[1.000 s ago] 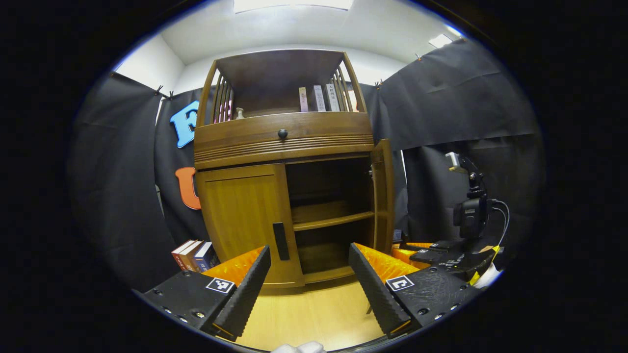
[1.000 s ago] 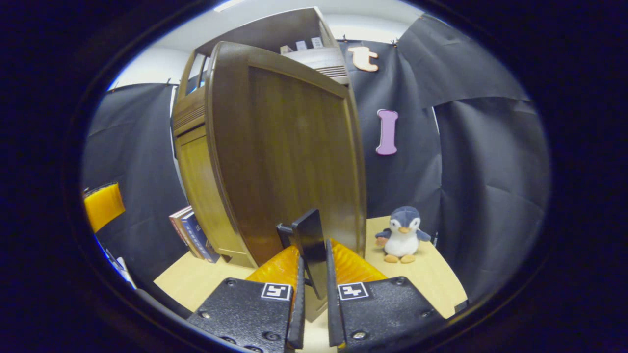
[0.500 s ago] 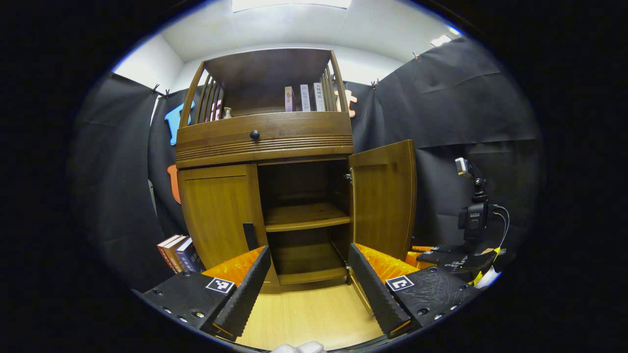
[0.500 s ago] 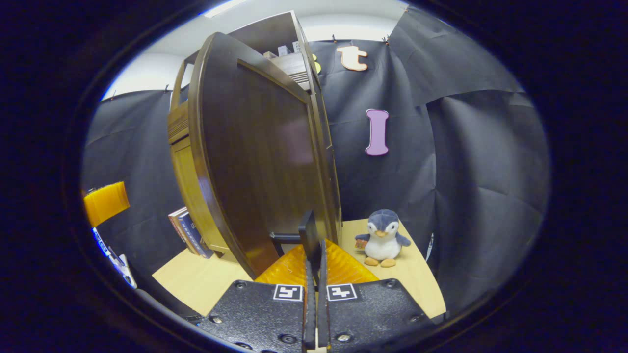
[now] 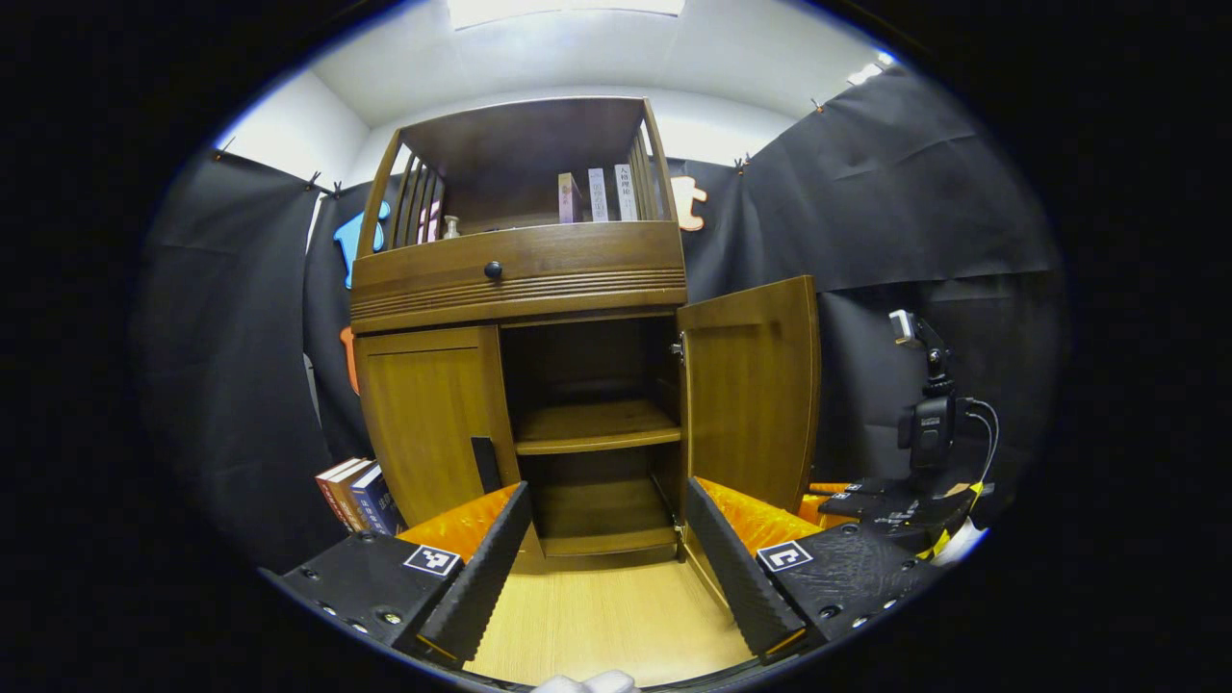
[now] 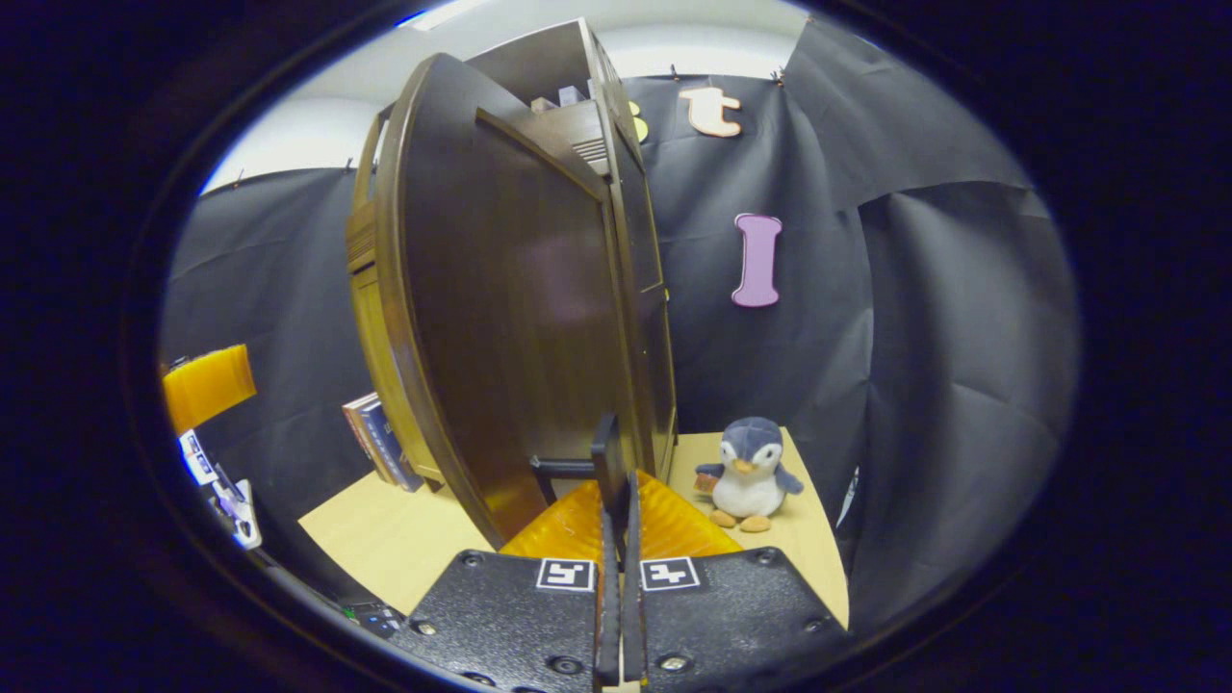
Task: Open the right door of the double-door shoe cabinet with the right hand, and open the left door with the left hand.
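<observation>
Tongs on the right (image 6: 616, 539) pinch the dark bar handle (image 6: 608, 462) of the right door (image 6: 525, 308), both fingers pressed on it, which is why that door stands swung wide from the shoe cabinet (image 5: 520, 279) and bares 2 inner shelves. Left tongs (image 5: 606, 558) hang wide apart and hold nothing, aimed at the cabinet front, probably lining up on the left door (image 5: 428, 414), which is shut; its handle (image 5: 486, 464) sits at the inner edge, just above the left finger. Books (image 5: 361, 493) lean beside the cabinet; a toy penguin (image 6: 746, 472) sits near the open door.
</observation>
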Demonstrator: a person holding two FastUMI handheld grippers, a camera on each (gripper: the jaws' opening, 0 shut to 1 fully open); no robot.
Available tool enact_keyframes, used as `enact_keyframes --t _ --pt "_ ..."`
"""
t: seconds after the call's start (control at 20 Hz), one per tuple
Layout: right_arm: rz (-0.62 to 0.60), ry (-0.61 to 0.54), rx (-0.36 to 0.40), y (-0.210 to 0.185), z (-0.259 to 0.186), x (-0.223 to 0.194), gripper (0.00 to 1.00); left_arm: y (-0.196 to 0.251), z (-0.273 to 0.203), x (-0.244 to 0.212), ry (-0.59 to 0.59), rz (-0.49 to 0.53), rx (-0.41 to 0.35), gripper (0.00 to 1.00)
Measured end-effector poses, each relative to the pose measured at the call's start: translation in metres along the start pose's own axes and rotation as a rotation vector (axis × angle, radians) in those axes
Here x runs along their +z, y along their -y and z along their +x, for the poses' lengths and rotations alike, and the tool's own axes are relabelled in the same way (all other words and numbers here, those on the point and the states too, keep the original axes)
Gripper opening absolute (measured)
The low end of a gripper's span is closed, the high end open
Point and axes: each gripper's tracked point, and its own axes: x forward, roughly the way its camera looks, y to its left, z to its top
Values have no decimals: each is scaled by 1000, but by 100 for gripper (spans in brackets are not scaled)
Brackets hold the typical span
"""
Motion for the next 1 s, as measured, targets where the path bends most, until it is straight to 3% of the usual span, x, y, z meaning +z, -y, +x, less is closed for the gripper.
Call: enact_keyframes --t 0.25,0.3,0.35,0.4,0.45,0.5,1.0 --pt "5 -7 26 16 -1 3 4 11 -5 4 3 5 27 100" --pt "2 -7 33 18 -1 4 5 13 -6 5 5 7 34 96" --pt "-1 -8 42 19 0 5 5 15 -8 5 6 9 42 100" --pt "-3 -10 51 20 -2 4 5 16 -9 5 5 10 49 96" --pt "-5 -11 60 22 -2 4 4 18 -11 4 2 10 55 100" --pt "-9 -12 71 24 -2 4 5 19 -11 3 -1 8 61 96" --pt "-37 -17 130 24 -7 3 7 28 -27 3 -1 2 99 96"
